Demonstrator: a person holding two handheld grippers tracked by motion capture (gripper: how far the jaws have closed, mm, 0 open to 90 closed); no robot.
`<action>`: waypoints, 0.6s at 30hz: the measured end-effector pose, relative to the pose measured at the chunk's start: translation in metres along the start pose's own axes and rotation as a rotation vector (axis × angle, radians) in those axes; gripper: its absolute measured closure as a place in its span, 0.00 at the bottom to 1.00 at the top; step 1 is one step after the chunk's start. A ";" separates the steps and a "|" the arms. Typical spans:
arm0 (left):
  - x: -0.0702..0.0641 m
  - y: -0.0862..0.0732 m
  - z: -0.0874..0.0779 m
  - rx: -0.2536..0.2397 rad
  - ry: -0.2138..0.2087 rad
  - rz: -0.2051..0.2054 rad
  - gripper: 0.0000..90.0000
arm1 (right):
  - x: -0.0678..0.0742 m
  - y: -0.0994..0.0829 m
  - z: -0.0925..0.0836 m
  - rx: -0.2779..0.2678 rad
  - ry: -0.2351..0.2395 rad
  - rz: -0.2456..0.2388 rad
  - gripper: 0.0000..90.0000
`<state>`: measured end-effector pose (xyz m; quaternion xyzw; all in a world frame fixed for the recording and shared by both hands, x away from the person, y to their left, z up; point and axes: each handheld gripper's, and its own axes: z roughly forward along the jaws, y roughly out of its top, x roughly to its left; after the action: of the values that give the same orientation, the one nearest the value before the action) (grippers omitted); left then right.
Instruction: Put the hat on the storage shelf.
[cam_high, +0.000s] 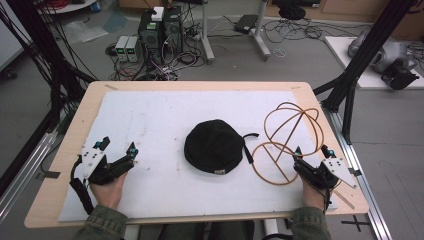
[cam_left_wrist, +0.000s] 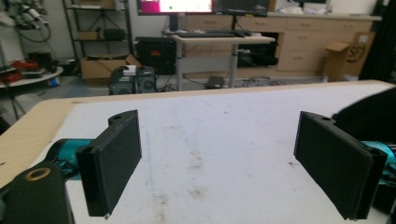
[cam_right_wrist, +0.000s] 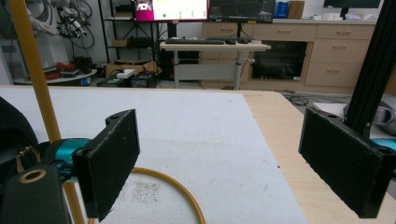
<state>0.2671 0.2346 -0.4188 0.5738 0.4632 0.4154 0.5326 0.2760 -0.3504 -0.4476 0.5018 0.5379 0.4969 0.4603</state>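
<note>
Scene: black cap (cam_high: 214, 146) lay crown-up mid-desk on the white sheet (cam_high: 165, 115); its strap (cam_high: 248, 142) trailed toward the wire stand.
Stand: copper wire hat stand (cam_high: 290, 137) stood just right of the cap, base ring flat on the sheet, round head frame above it.
Left tool: left tool (cam_high: 118, 146) rested near the desk's left edge, well apart from the cap; jaws spread wide, nothing between them. Left gripper view showed bare sheet between the pads (cam_left_wrist: 116, 158) and the cap's dark edge (cam_left_wrist: 369, 114) at far right.
Right tool: right tool (cam_high: 312, 151) sat just beside the stand's base ring, released, jaws wide, nothing held. Right gripper view showed the upright rod (cam_right_wrist: 35, 74) and ring (cam_right_wrist: 173, 186) close to its left jaw.
Step in hand: judged as the start of a reach; cap likely meant for the stand, neither tool on it yet.
How to do well: approach the cap low from the left, pinch the brim edge or a fold of fabric rather than the crown top, since soft cloth would slip from a shallow bite.
Right side: steadying the stand at the rod would probably help; light wire may tip or slide.
Risk: strap could snag on the wire frame; lift the cap clear before moving it over.
</note>
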 end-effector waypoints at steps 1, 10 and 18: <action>-0.004 0.003 0.003 0.008 -0.021 0.022 0.17 | 0.000 0.000 0.000 -0.002 0.002 0.001 0.13; -0.029 0.013 0.024 0.078 -0.118 0.067 0.17 | -0.004 -0.001 -0.001 0.005 -0.017 -0.002 0.13; -0.057 0.021 0.039 0.093 -0.185 0.127 0.18 | -0.003 -0.001 -0.001 0.011 -0.011 -0.007 0.13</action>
<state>0.2944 0.1699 -0.4001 0.6620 0.3934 0.3718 0.5183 0.2752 -0.3537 -0.4488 0.5051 0.5400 0.4895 0.4623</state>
